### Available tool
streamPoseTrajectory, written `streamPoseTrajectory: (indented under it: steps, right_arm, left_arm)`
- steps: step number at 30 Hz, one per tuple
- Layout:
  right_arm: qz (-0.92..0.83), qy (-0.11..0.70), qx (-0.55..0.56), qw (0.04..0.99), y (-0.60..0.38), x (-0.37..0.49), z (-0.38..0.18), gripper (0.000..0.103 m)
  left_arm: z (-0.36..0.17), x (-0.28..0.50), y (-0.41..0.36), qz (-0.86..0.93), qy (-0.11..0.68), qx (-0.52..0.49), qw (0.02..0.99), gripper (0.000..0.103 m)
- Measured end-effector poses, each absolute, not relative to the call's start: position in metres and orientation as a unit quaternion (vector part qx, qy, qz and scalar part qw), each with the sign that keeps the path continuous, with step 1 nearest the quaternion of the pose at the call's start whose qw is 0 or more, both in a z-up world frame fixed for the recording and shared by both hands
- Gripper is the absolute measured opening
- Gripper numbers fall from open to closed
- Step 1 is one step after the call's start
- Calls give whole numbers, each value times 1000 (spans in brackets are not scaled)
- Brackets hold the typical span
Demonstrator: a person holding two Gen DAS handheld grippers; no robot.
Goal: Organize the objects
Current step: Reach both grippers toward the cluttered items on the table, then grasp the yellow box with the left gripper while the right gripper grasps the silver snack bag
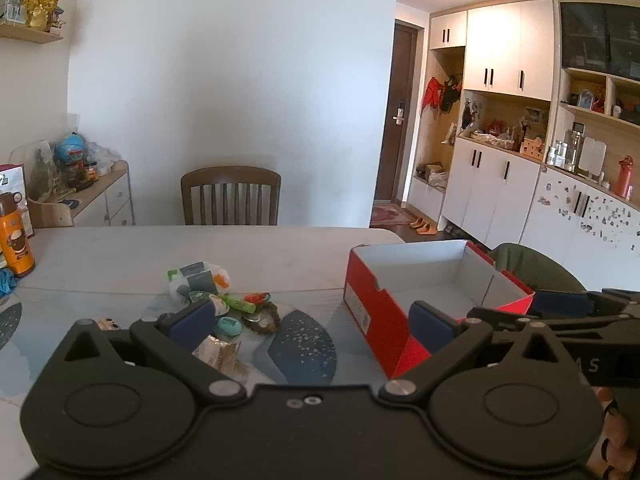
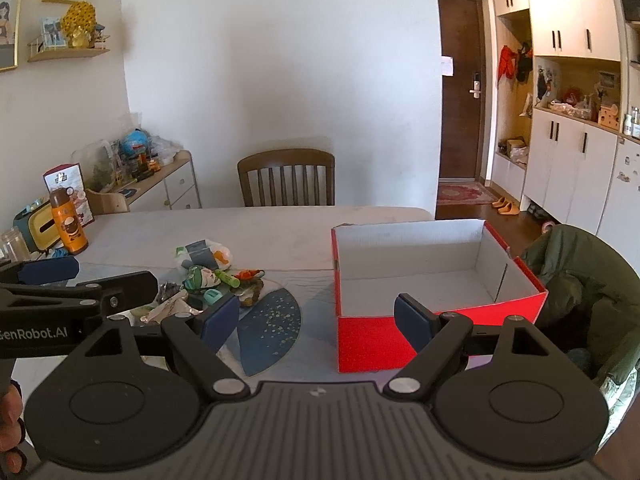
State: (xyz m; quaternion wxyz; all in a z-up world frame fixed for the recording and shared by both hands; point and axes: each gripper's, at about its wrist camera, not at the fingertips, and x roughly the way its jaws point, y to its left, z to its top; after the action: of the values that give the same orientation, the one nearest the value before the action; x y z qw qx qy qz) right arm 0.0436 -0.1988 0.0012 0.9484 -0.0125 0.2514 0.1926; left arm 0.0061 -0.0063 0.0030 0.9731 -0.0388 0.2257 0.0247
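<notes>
From my left wrist view, my left gripper (image 1: 314, 330) gapes wide above the pale marble table (image 1: 120, 256); the small-item pile (image 1: 218, 300) lies beside the red cardboard box (image 1: 376, 312). Right view: right gripper (image 2: 318, 320) wide, wooden chair (image 2: 286, 178) beyond.

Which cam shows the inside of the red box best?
Right wrist: the red box sits nearly centred, floor and all inner walls visible, nothing inside. Left wrist sees the red box obliquely, its interior partly hidden behind a gripper finger.
</notes>
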Motion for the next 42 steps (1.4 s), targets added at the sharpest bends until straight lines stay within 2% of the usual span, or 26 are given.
streamPoseTrajectory:
  steps: [20,31,42]
  right_arm:
    - [246,272,-47,929,-105,89,-7,85]
    - [294,319,-88,897,-29,139,-43,85]
    - [328,367,-169,854,44,176,-98,85]
  left_arm:
    - [-16,41,84,42,255,-56,964,103]
    - [-86,68,153,52,331,-42,941,102]
    - [-140,90,184,60,395,-54,915,102]
